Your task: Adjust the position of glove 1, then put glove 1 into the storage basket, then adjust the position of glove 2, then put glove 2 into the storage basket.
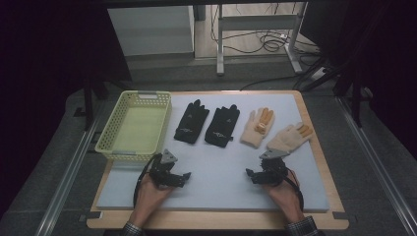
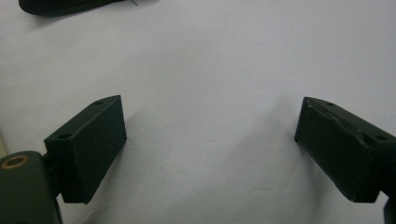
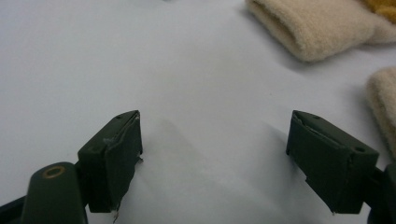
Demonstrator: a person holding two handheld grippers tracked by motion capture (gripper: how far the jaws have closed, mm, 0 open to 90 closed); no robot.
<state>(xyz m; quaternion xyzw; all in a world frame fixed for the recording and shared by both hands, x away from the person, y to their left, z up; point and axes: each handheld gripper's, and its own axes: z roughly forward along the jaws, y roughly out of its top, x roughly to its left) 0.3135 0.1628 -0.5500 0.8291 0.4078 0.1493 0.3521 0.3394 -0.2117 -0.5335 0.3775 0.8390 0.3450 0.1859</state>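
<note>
We see a wooden table [image 1: 324, 167] with a pale grey mat [image 1: 216, 182] covering most of its top. At the mat's far left corner stands a yellow perforated basket [image 1: 112, 132], with nothing visible inside. Right of it, along the far half of the mat, 4 gloves lie flat in a row: a left black glove [image 1: 192, 123], a right black glove [image 1: 223, 127], then a near cream glove [image 1: 256, 129] with orange fingertips, and a far-right cream glove [image 1: 289, 138], tilted, its cuff pointing toward the person.

Nearest us, the left gripper [image 1: 186, 178] and the right gripper [image 1: 250, 173] rest low over bare mat, each held by a hand. Both are released: jaws stand wide apart with nothing between them, as each gripper view confirms. The right gripper sits just beside the far-right cream glove's cuff [image 3: 384, 100]; the left sits near the black gloves but apart from them.

We judge sorting into the basket has not begun. Risks from here: a shallow pinch could catch only the top knit layer, so the glove slips free mid-carry; a low approach could drag the glove into its neighbour; a limp glove may snag on the basket rim.
</note>
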